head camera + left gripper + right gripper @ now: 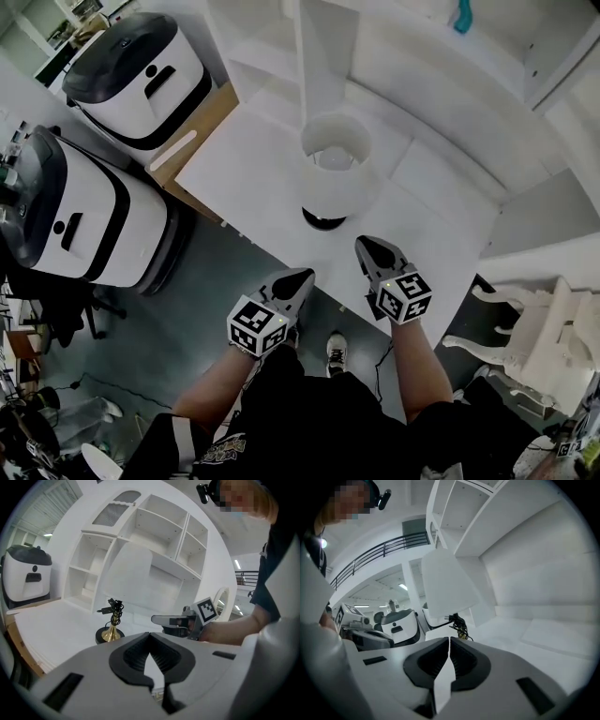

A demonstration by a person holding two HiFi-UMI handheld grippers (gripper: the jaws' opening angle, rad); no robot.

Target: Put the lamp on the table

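Note:
The lamp [336,173] stands upright on the white table [246,161]; it has a white shade, a brass stem and a round black base [109,633]. A bundled black cord [459,623] hangs under the shade [446,585]. My left gripper [302,277] is off the table's near edge, below and left of the lamp, its jaws closed with nothing between them. My right gripper [364,244] hovers over the near edge just right of the base, also closed and empty. Neither touches the lamp. The left gripper view shows the right gripper [174,620] beside the lamp.
Two white and black machines [142,75] [77,214] stand on the floor to the left. A white shelf unit [441,66] rises behind the table, with a teal item [462,17] on it. A white ornate chair [536,337] is at the right.

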